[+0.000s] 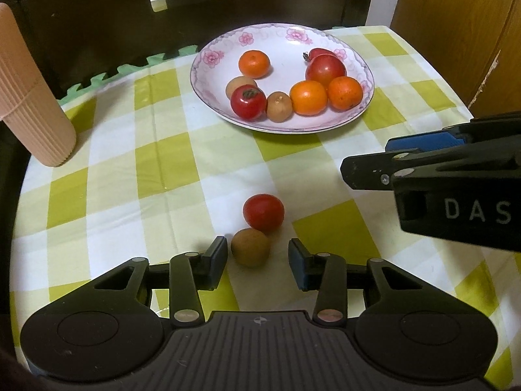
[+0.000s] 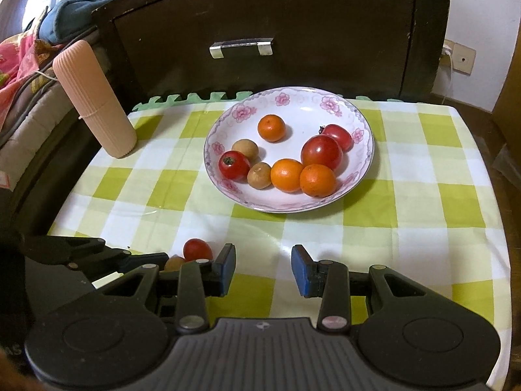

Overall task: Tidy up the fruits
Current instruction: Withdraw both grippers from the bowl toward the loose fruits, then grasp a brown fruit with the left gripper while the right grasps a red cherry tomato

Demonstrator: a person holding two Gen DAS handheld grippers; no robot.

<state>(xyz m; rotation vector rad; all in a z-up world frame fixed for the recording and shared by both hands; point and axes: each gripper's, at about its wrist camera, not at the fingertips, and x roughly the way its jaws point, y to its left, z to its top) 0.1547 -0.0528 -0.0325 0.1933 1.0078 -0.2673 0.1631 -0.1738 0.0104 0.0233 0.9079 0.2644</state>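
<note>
1. Left gripper (image 1: pixel 257 259): fingers spread, with a brown fruit (image 1: pixel 250 251) framed between them on the checked tablecloth (image 1: pixel 136 169).
2. Red tomato (image 1: pixel 263 212): touching the brown fruit's far side.
3. Right gripper (image 2: pixel 263 268): spread, nothing held.
4. Flowered plate (image 2: pixel 364 123): eight fruits held.

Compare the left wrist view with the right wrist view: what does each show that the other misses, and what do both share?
Only the left wrist view shows the brown fruit whole, lying between the open left tongs, and a wooden door.

Only the right wrist view shows bedding, a wall socket and the open right tongs over bare cloth.

Both show the floral plate of fruit, a loose tomato, the ribbed pink container and the checked tablecloth.
</note>
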